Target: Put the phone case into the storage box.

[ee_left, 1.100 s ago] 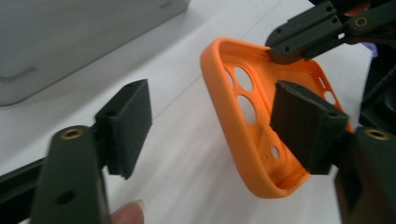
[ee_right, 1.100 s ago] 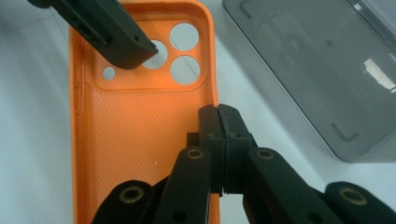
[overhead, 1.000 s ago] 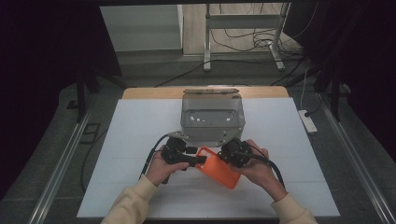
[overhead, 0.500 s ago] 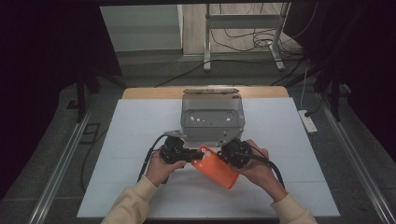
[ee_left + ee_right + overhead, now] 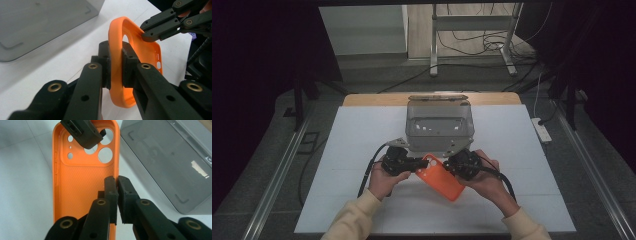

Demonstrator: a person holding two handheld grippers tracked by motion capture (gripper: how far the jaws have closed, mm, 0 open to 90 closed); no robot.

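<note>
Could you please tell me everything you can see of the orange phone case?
The orange phone case looks like soft, matte rubbery plastic, empty, with a textured inner back, round camera cutouts at one end and small slots in its rims. The left gripper clamps its rim at the camera end, and the right gripper clamps a long side rim. It lies just before the grey box.

From the high view I cannot tell how my grippers' jaws stand; they are too small there. In the left gripper view, my left gripper point(image 5: 115, 65) covers part of the orange phone case point(image 5: 140, 50), and the grey box point(image 5: 37, 22) is cut by the top edge. In the right gripper view the case's lower end leaves the frame.
</note>
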